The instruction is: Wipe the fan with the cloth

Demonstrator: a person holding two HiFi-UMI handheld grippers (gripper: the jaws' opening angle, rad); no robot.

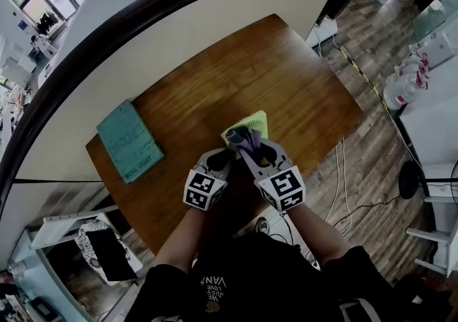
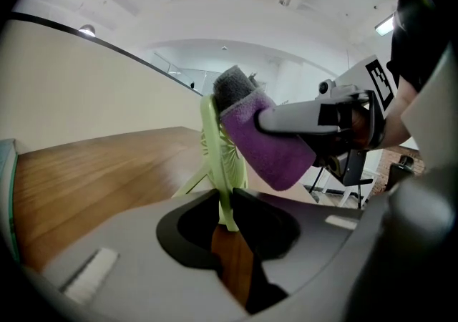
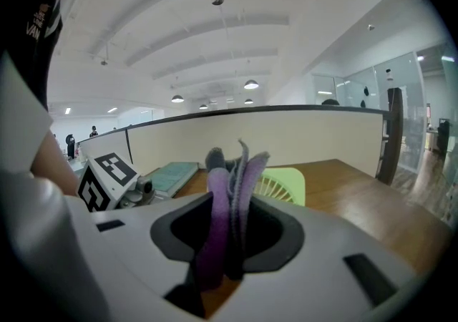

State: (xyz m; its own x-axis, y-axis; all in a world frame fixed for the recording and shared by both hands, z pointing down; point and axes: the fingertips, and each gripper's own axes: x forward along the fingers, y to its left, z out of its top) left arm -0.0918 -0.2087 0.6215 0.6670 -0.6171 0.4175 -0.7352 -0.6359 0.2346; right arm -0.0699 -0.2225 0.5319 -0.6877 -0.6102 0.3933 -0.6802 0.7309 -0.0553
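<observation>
1. Head view: a small green fan [image 1: 257,124] stands on the wooden table [image 1: 286,70], with the purple cloth [image 1: 243,139] bunched against it.
2. Left gripper view: the left gripper [image 2: 227,207] pinches the fan's thin edge, steadying it.
3. Right gripper view: the right gripper [image 3: 225,235] clamps the cloth. Wiping seems barely begun, with most of the fan left.

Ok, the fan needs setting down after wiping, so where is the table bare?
The table is bare between the book and the fan, and a wider stretch from the fan to the partition and the right edge. The near edge is crowded: left gripper on the fan, right gripper with the cloth.
</observation>
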